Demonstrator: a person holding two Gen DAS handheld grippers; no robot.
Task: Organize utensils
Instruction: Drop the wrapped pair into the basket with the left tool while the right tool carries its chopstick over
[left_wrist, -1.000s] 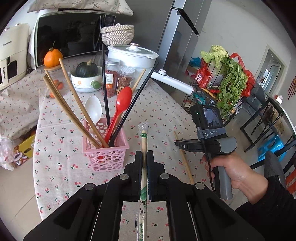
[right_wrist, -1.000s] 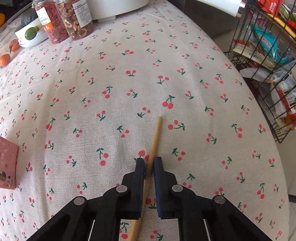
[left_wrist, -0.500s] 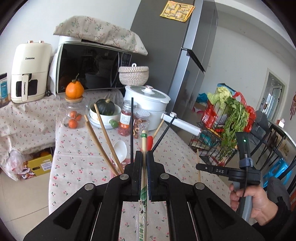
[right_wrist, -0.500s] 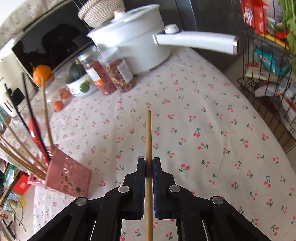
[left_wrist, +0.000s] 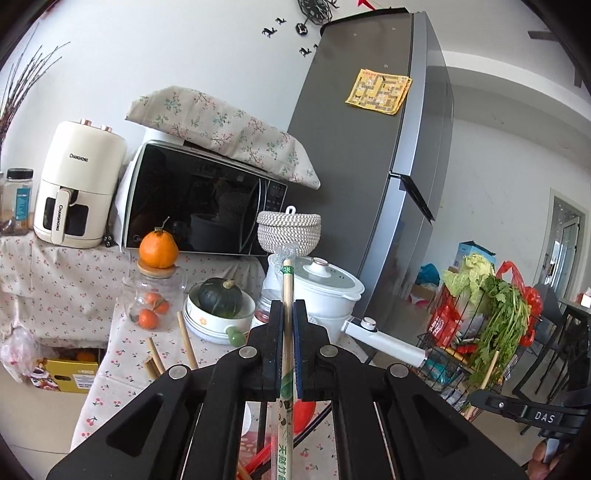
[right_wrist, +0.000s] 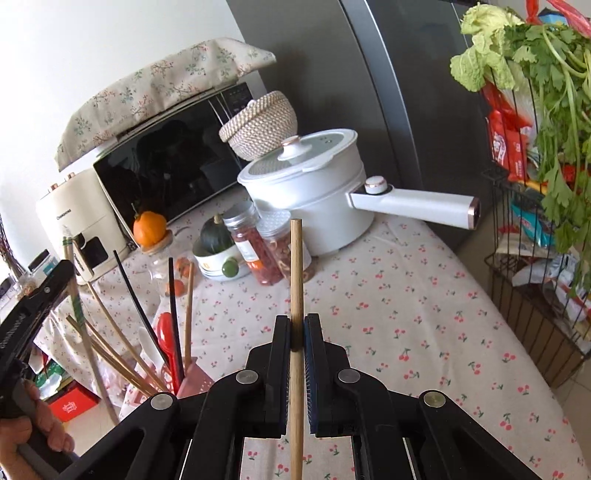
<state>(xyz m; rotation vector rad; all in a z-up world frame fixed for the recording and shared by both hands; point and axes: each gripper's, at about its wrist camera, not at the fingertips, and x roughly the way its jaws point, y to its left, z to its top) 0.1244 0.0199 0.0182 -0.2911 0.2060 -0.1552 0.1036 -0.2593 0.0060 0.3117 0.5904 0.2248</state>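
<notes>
While raised level, both grippers' fingers pinch upright sticks: left gripper (left_wrist: 287, 314) wrapped chopsticks (left_wrist: 287, 295), right gripper (right_wrist: 296, 328) wooden chopstick (right_wrist: 296, 273).

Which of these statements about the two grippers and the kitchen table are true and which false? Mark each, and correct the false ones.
1. The right gripper is shut on a bare wooden chopstick. True.
2. The left gripper is empty. False: it clamps a wrapped chopstick.
3. The pink basket holds a red spoon. True.
4. The white pot has no lid. False: its lid is on.
5. An orange fruit sits on a glass jar. True.
</notes>
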